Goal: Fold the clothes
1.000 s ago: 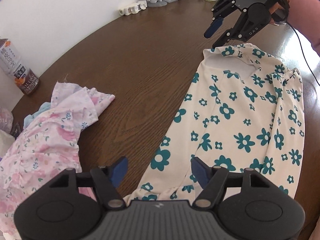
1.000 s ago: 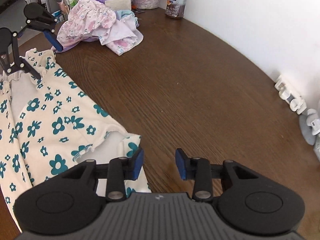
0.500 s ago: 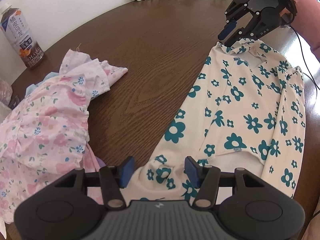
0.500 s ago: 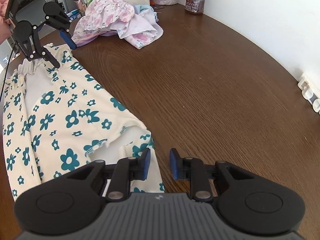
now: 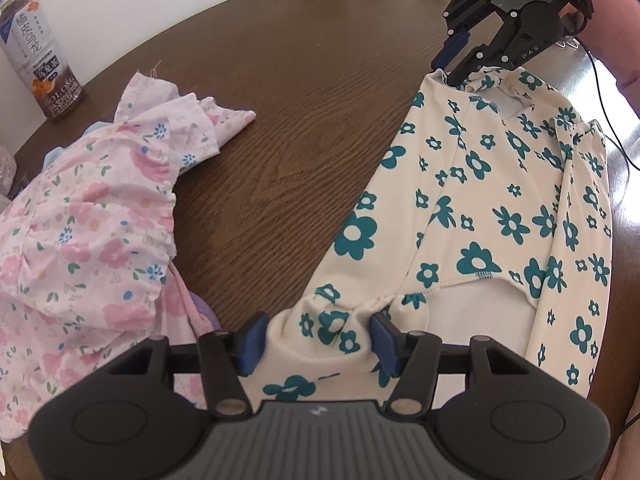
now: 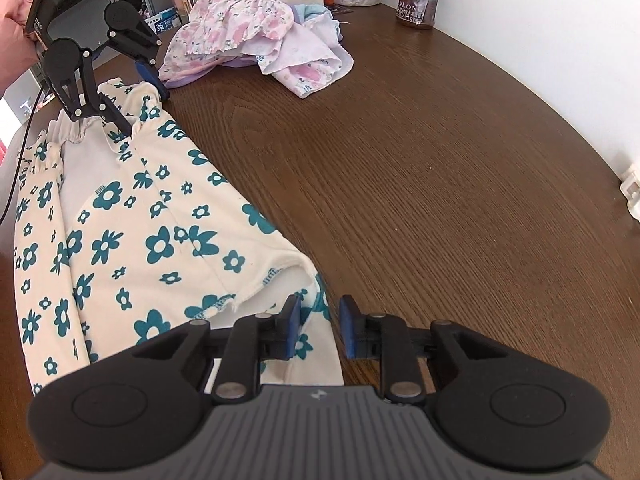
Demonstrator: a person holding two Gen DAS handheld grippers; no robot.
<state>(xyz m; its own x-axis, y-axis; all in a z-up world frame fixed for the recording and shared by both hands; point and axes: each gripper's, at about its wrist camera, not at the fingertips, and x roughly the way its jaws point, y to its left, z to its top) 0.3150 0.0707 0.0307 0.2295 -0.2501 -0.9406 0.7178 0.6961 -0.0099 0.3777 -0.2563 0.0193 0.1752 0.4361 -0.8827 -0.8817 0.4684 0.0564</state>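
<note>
Matte black left gripper (image 5: 316, 338) and right gripper (image 6: 318, 330), both alike: ribbed grey top plate with small white logo, round side housings, silver screws (image 5: 404, 404) at linkage pivots, blue pads (image 6: 348, 332), "DAS" lettering, thin black cable (image 5: 604, 100), pink sleeve (image 5: 612, 20)

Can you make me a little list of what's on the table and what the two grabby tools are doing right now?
Table: brown wooden table
Main garment: cream top with teal flowers, lying mostly flat
Left tool: left tool open, fingers either side of a bunched edge of the top
Right tool: right tool open, at the opposite end of the top
Other clothes: pink floral pile, apart from the top
Bottle: tea bottle standing upright by the wall
</note>
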